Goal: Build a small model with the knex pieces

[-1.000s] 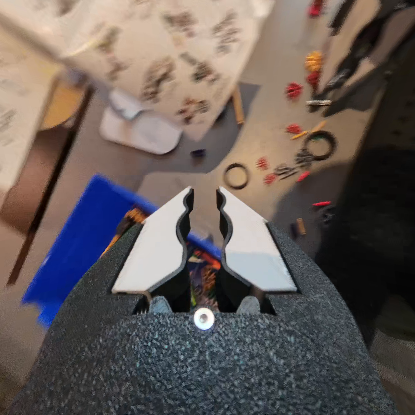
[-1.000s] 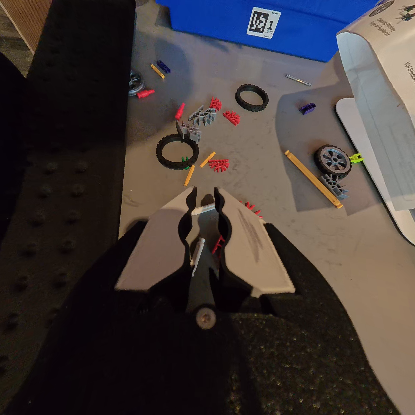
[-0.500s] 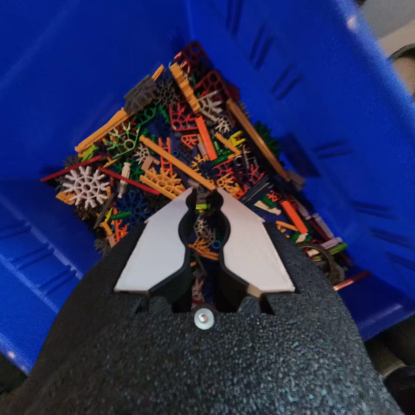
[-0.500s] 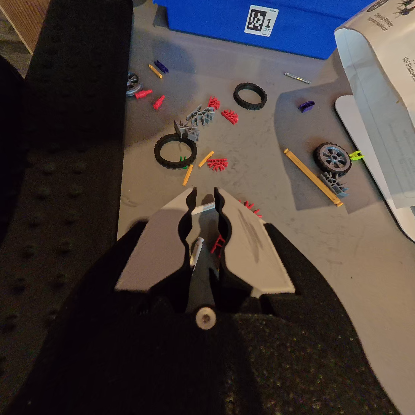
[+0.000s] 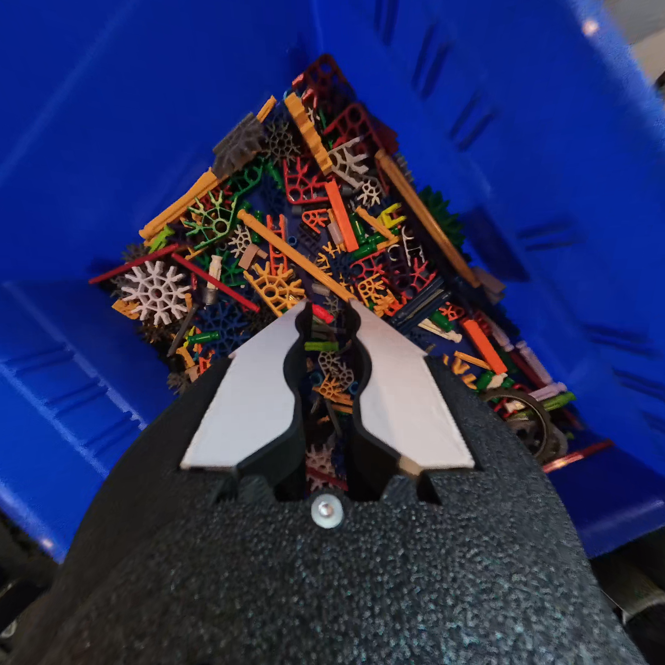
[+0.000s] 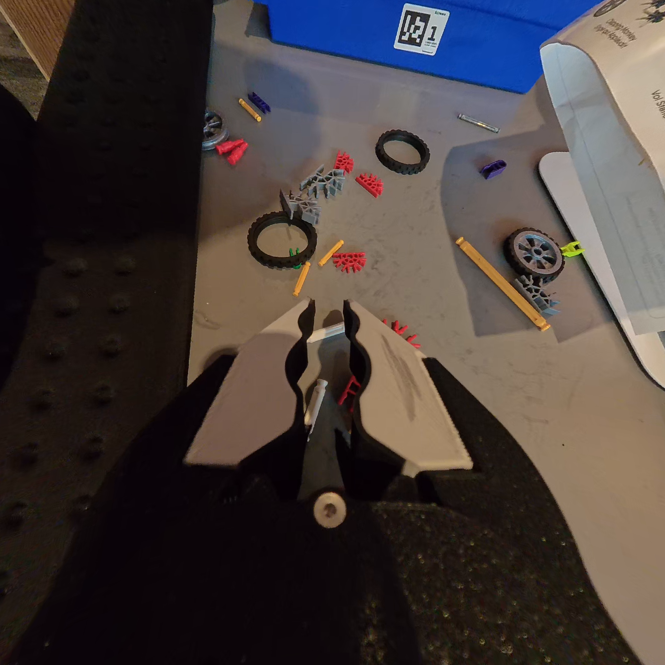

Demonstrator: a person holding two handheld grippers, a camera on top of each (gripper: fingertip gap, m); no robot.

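Note:
My left gripper (image 5: 328, 306) hangs over the inside of a blue bin (image 5: 108, 108), open a little and empty. Below it lies a pile of coloured construction-toy rods and connectors (image 5: 288, 234), with a white snowflake connector (image 5: 155, 292) at the left and a long orange rod (image 5: 291, 259) ending near the fingertips. My right gripper (image 6: 328, 304) is open a little and empty, above a grey table (image 6: 414, 360). A white rod (image 6: 316, 403) and a red connector (image 6: 349, 392) lie on the table beneath the gap between its fingers.
Loose parts lie ahead of the right gripper: a black tyre (image 6: 282, 240), a second tyre (image 6: 402, 152), a wheel with a grey hub (image 6: 535, 254), a long yellow rod (image 6: 500, 282). The blue bin (image 6: 360, 36) stands at the back, printed paper (image 6: 611, 144) at the right, a black studded mat (image 6: 108, 180) at the left. Across from one pair of fingers to the other is roughly 35 cm.
The left gripper swung from over the table to over the bin's inside, then settled slightly closer to the pile. The right gripper has barely shifted. Both gaps look unchanged.

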